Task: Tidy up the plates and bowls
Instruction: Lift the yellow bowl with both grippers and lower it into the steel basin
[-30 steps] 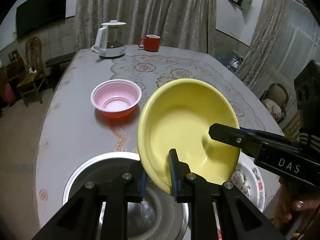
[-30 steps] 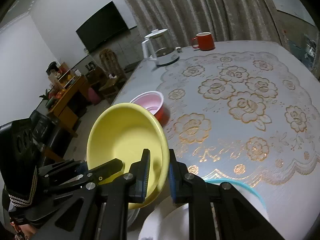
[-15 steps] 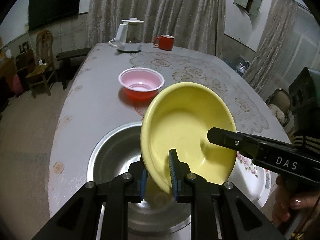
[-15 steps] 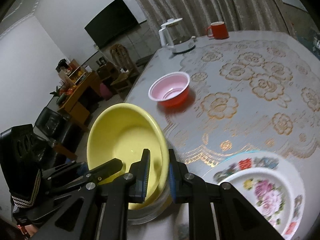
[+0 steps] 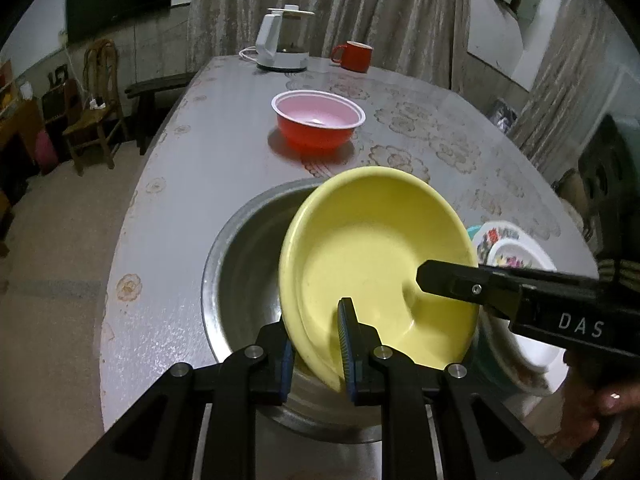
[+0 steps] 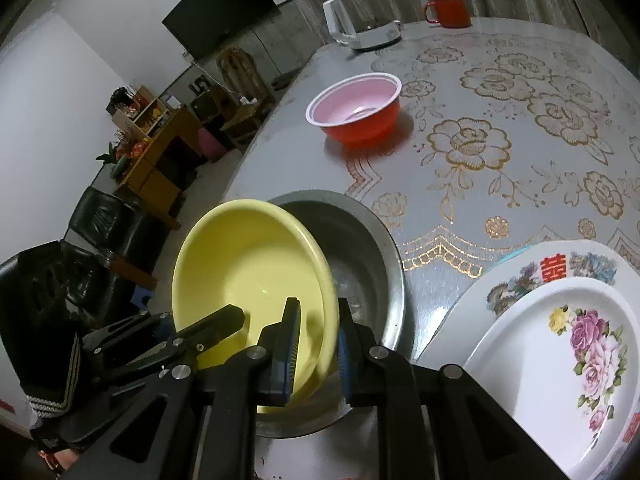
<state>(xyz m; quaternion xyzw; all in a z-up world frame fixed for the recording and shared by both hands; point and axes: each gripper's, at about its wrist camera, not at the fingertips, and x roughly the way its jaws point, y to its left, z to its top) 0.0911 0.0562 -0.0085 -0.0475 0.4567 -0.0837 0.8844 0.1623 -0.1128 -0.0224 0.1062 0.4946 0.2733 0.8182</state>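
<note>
A yellow bowl [image 5: 372,256] is held tilted over a large steel bowl [image 5: 244,256] near the table's front edge. My left gripper [image 5: 316,344] is shut on the yellow bowl's near rim. My right gripper [image 6: 318,344] is shut on the opposite rim of the yellow bowl [image 6: 244,264], above the steel bowl [image 6: 360,248]. The right gripper also shows in the left wrist view [image 5: 472,284]. A red bowl with a pink inside [image 5: 318,120] stands farther back on the table; it also shows in the right wrist view [image 6: 356,108].
Flowered plates [image 6: 560,340] are stacked to the right of the steel bowl. A white kettle [image 5: 282,42] and a red mug [image 5: 354,56] stand at the far end. The table edge [image 5: 132,216] drops to the floor on the left, with chairs beyond.
Both grippers have carried the yellow bowl back toward the near edge and lower, so it now hangs over the steel bowl. The grip on both rims is unchanged.
</note>
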